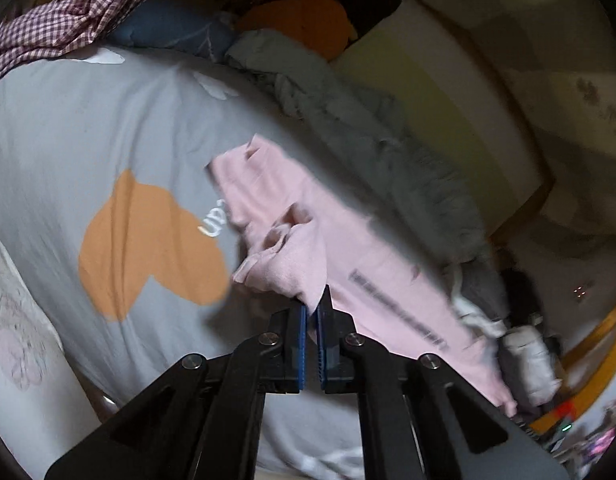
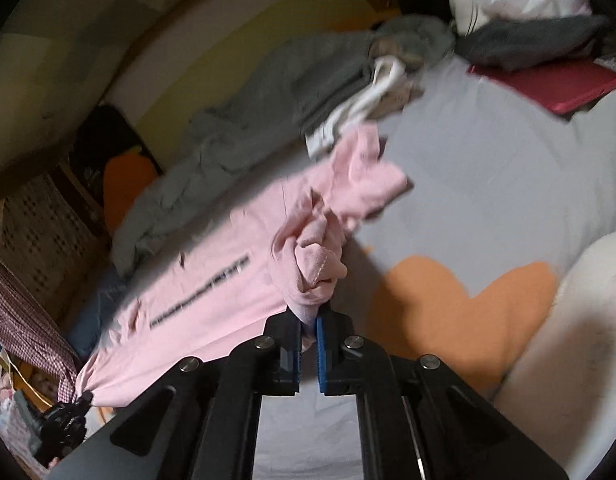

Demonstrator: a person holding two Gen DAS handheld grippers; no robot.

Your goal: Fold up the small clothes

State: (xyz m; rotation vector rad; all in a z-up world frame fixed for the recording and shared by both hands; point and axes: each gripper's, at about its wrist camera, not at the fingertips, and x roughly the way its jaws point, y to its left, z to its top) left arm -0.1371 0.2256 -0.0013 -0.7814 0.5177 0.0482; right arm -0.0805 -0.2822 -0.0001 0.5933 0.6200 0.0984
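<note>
Left wrist view: the left gripper (image 1: 312, 308) was clamped on a bunched corner of the pink garment (image 1: 292, 216), its blue-padded fingers (image 1: 302, 332) nearly together with a fold of pink cloth caught between them. From that pinch the garment stretched away to the right, raised over the bed, with a line of dark lettering (image 1: 396, 304) running along it; the far end was blurred. Under it lay a grey bedcover (image 1: 68, 140) printed with an orange heart (image 1: 144, 248). A crumpled grey blanket (image 1: 368, 132) lay along the bed's far side, just behind the garment, and a purple checked cloth (image 1: 56, 16) sat at the upper left.

Right wrist view: the right gripper (image 2: 309, 320) was likewise closed on the pink garment (image 2: 236, 248), gripping a knot of gathered fabric between its fingers (image 2: 320, 340). The cloth ran away to the lower left, where the left gripper (image 2: 66, 420) appeared as a small dark shape at its far corner. The dark lettering (image 2: 200, 292) showed on the stretched panel. The grey bedcover (image 2: 488, 168) with its orange heart (image 2: 460, 312) lay to the right, the grey blanket (image 2: 268, 92) behind, and a red flat object (image 2: 556, 84) rested near the bed's far end.
</note>
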